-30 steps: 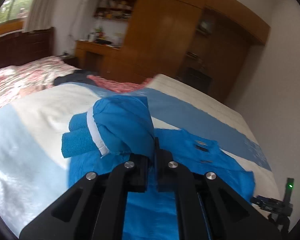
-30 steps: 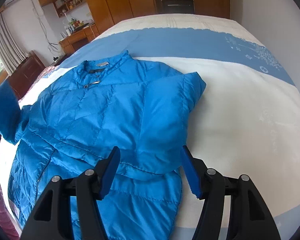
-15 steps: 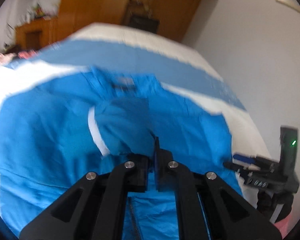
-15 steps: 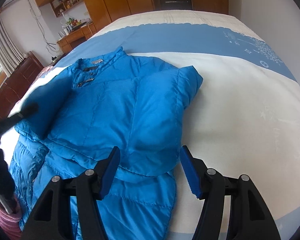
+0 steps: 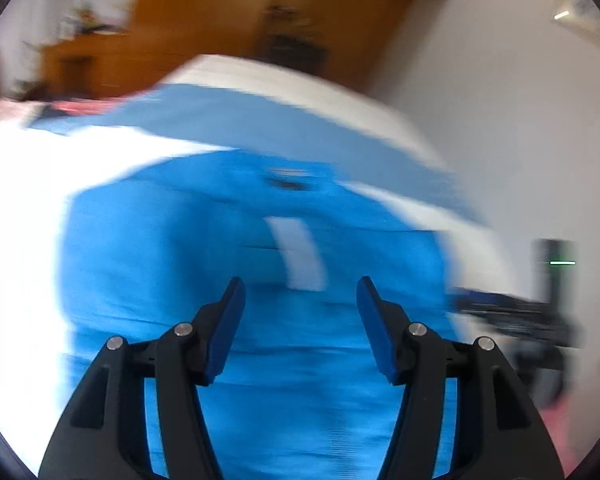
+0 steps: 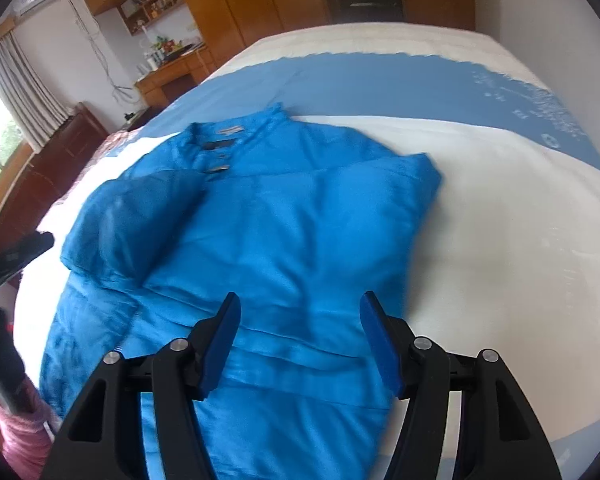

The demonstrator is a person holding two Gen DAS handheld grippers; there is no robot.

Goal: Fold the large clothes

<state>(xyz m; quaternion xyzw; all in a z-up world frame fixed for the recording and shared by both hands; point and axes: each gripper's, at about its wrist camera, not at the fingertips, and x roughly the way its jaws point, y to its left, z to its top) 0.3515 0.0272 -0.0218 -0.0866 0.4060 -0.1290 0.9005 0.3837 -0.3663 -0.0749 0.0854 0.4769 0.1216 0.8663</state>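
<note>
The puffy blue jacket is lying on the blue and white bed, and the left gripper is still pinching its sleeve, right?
Not quite. The left gripper has just been opening and pinches nothing; the left wrist view shows its jaws apart. The puffy blue jacket does lie on the blue and white bed.

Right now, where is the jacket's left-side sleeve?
In the right wrist view the sleeve lies folded across the blue jacket's chest at image left, just below the collar snaps, released from the open left gripper.

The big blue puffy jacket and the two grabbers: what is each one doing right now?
Blue puffy jacket: flat on the bed, both sleeves folded across its front.
Left gripper: just opened, nothing between its fingers.
Right gripper: open, empty, above the jacket.
Blue-and-white bedspread: spread flat.
</note>
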